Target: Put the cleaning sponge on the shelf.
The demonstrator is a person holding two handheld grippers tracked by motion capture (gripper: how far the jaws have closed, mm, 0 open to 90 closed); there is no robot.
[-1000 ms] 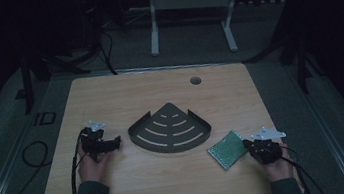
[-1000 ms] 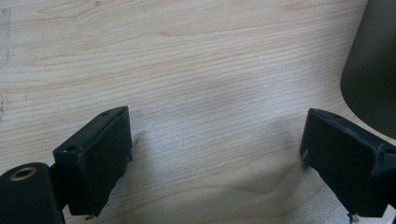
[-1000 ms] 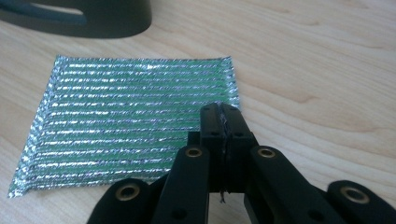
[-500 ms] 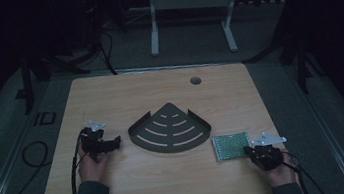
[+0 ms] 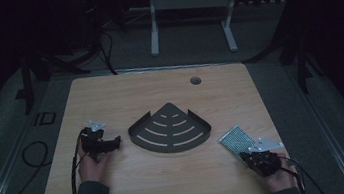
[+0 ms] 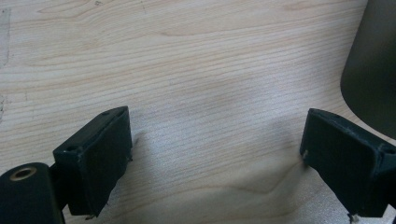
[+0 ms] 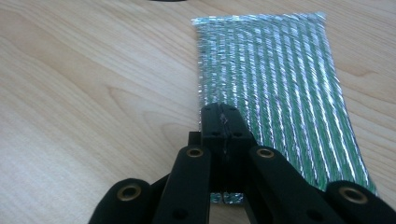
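A flat rectangular pouch (image 7: 275, 98) of silvery foil, striped in green, is seen lying on the wooden table (image 5: 159, 93) near its right, near corner. Its near edge is clamped between the closed jaws of the right gripper (image 7: 223, 119).

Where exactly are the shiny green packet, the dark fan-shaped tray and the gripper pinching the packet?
shiny green packet (image 7: 275, 88): right gripper view, middle of its striped foil face.
dark fan-shaped tray (image 5: 171, 138): high view, slotted floor.
right gripper (image 7: 225, 116): right gripper view, tips of its closed jaws.
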